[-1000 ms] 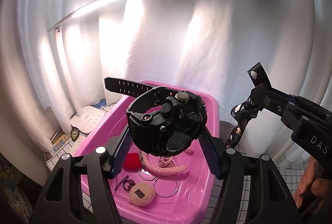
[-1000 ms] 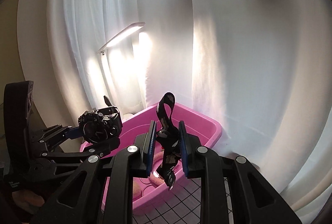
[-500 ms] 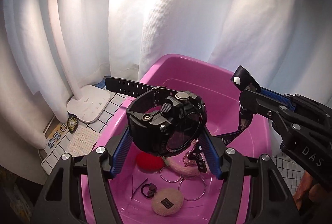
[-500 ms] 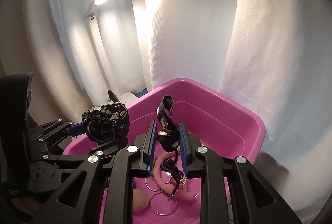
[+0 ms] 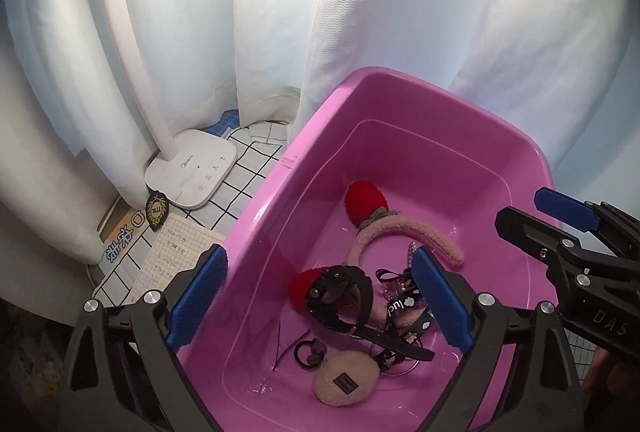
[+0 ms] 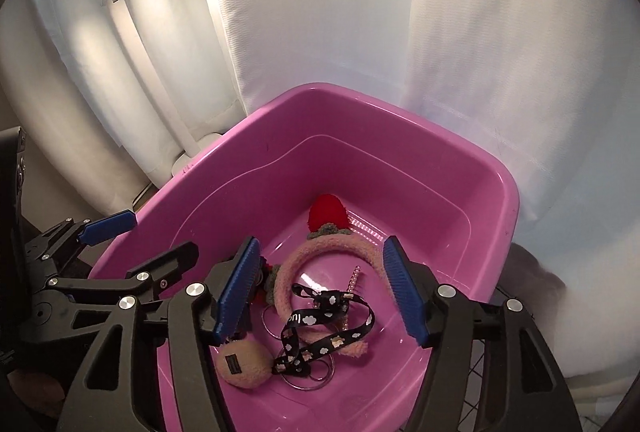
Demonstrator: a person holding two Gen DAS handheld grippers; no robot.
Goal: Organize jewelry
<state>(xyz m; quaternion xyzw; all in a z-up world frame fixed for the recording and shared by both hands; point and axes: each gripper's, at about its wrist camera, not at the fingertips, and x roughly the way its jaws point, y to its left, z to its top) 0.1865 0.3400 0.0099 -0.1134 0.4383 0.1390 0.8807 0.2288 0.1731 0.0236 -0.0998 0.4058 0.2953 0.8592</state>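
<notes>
The pink basin [image 5: 404,104] serves as the landmark here: it sits on a checked cloth [image 5: 248,168] in front of a white curtain [image 5: 440,0], and both tools hang over its near edge, tilted down into it. The left gripper [image 5: 320,296] has its blue pads spread wide, having just been opening, and nothing is between them; the black watch [image 5: 340,296] lies loose on the basin floor below, its strap trailing toward the basin's near right corner. The right gripper [image 6: 320,288] also stands apart with its jaws just opened, pressing on nothing; the black lanyard [image 6: 320,328] with white cloud prints lies beneath it on the basin floor, draped over a fuzzy pink headband [image 6: 332,256]. That headband carries red pompoms [image 5: 366,200], one toward the basin's far side and one beside the watch. Nearer the basin's front wall rest a cream fluffy pouch [image 5: 346,378] with a small dark label, a few thin metal rings [image 6: 316,368] partly under the lanyard, and a small black hair tie [image 5: 308,352]. A short pearl strand [image 6: 354,278] lies inside the curve of the headband. Outside the basin, to its left, stands the white base of a desk lamp [image 5: 192,168], with a grid notepad [image 5: 176,252] just in front of it.
</notes>
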